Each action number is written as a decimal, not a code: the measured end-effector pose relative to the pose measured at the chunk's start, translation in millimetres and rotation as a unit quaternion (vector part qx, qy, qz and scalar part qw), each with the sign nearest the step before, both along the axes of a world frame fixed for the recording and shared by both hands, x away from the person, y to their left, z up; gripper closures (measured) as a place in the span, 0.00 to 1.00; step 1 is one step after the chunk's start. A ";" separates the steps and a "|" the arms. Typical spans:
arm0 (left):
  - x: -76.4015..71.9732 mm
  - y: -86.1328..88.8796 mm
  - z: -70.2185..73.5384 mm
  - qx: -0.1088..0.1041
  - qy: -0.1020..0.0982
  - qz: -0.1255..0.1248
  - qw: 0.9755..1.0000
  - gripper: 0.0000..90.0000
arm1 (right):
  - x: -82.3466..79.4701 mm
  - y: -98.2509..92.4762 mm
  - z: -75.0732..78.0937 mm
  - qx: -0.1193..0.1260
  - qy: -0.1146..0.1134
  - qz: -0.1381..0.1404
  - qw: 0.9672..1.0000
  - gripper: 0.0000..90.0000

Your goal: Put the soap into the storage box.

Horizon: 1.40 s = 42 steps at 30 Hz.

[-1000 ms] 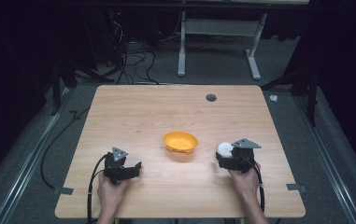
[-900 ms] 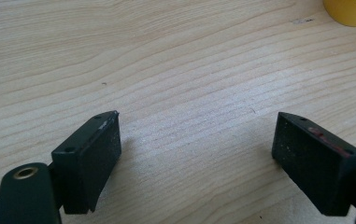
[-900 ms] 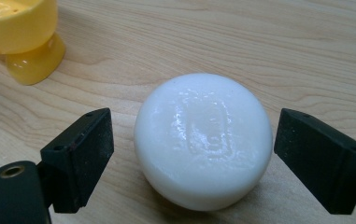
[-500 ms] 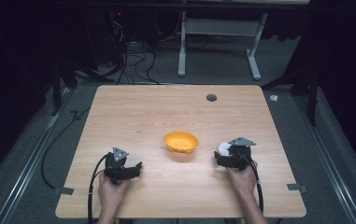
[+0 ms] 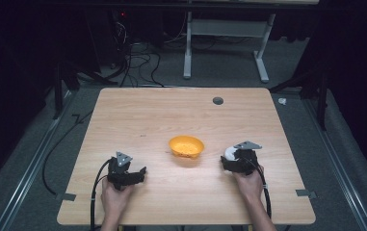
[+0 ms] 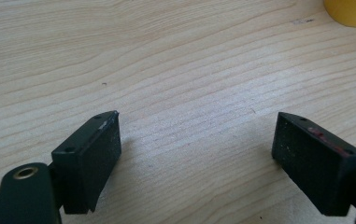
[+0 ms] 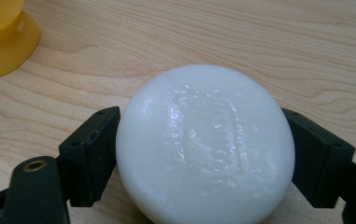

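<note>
1. High view: your right gripper (image 5: 232,159) sits on the wooden table (image 5: 181,110), just right of the orange bowl (image 5: 186,146). A white soap bar (image 5: 230,153) peeks out at its tip, on the side toward the bowl. From here you cannot tell its long axis. Your left gripper (image 5: 140,174) rests near the table's front edge, well apart from the bowl, jaws pointing right.

2. Left gripper view: your left gripper (image 6: 196,149) stands spread wide over bare wood with nothing between the jaws, so it is released. The bowl (image 6: 351,10) shows at the top right corner.

3. Right gripper view: here you get what the high view hides. The soap bar (image 7: 206,144) is a rounded oval with a raised rectangular stamp on its upper face, its long axis running across from jaw to jaw. Your right gripper (image 7: 203,158) has just been closing on it; both jaws meet the bar's ends, so it is grasping the bar. The bowl's base (image 7: 3,42) lies at the upper left, apart from the bar.
</note>
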<state>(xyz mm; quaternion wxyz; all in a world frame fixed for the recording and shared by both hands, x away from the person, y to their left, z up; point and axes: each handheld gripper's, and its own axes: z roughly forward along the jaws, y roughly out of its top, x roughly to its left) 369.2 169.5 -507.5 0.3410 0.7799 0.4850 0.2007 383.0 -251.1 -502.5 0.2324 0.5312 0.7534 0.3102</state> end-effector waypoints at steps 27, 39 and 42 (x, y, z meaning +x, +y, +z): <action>-0.2 0.0 0.0 -0.001 0.000 0.001 1.000 0.18 | -8.4 -0.5 14.3 0.012 -0.014 0.006 1.000 0.28; -0.1 0.0 0.0 -0.001 0.000 0.001 1.000 0.19 | -17.6 -1.1 31.5 0.022 -0.020 0.025 0.999 0.28; -0.2 -0.1 0.0 -0.001 -0.001 0.001 1.000 0.19 | -20.4 0.1 38.5 0.023 -0.027 0.032 0.999 0.28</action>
